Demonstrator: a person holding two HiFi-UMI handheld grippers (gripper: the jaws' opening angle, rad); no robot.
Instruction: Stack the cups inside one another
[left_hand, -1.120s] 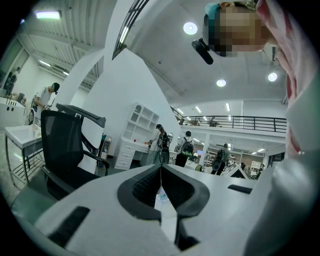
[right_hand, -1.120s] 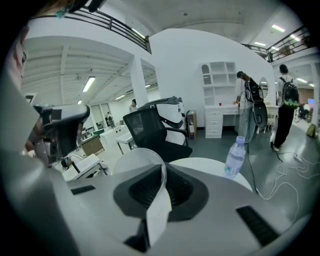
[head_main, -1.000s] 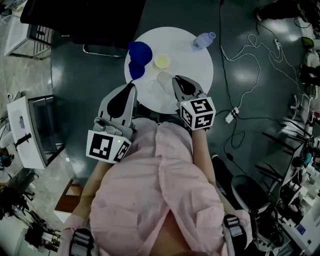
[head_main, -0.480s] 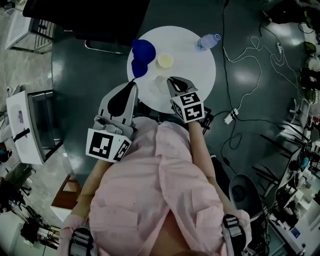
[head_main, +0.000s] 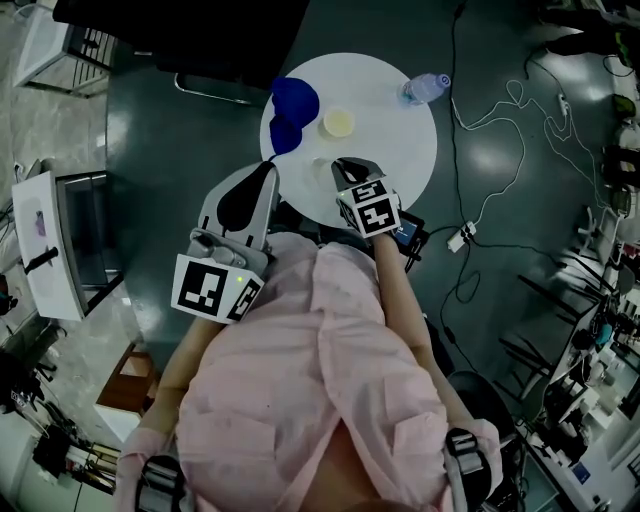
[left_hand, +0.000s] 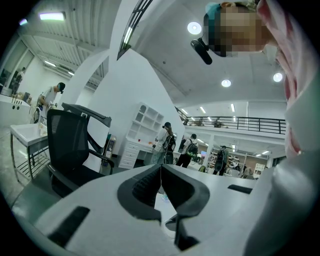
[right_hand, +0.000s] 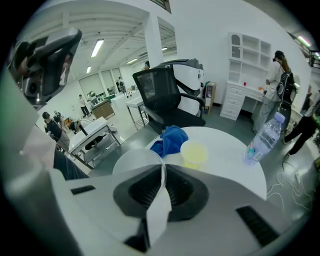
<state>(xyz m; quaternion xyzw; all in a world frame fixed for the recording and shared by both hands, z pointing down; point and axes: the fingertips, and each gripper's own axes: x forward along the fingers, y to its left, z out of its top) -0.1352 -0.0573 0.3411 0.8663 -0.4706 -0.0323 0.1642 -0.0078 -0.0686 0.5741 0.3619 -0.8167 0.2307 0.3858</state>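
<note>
My right gripper (head_main: 341, 164) (right_hand: 163, 169) is shut on the thin wall of a clear white cup (right_hand: 131, 162) (head_main: 320, 165) and holds it by the rim low over the near part of the round white table (head_main: 400, 150). A pale yellow cup (head_main: 338, 123) (right_hand: 194, 152) stands upright a little beyond it, apart from the held cup. My left gripper (head_main: 267, 167) (left_hand: 160, 168) is shut with nothing between its jaws, at the table's near left edge, pointing out level into the room.
A crumpled blue cloth (head_main: 288, 112) (right_hand: 170, 139) lies at the table's far left, next to the yellow cup. A plastic water bottle (head_main: 425, 87) (right_hand: 263, 137) is at the far right edge. A black office chair (right_hand: 167, 97) stands behind the table, and cables (head_main: 480, 120) trail over the floor to the right.
The right gripper has come down towards the table with the white cup and tipped more steeply. The left gripper has stayed where it was.
</note>
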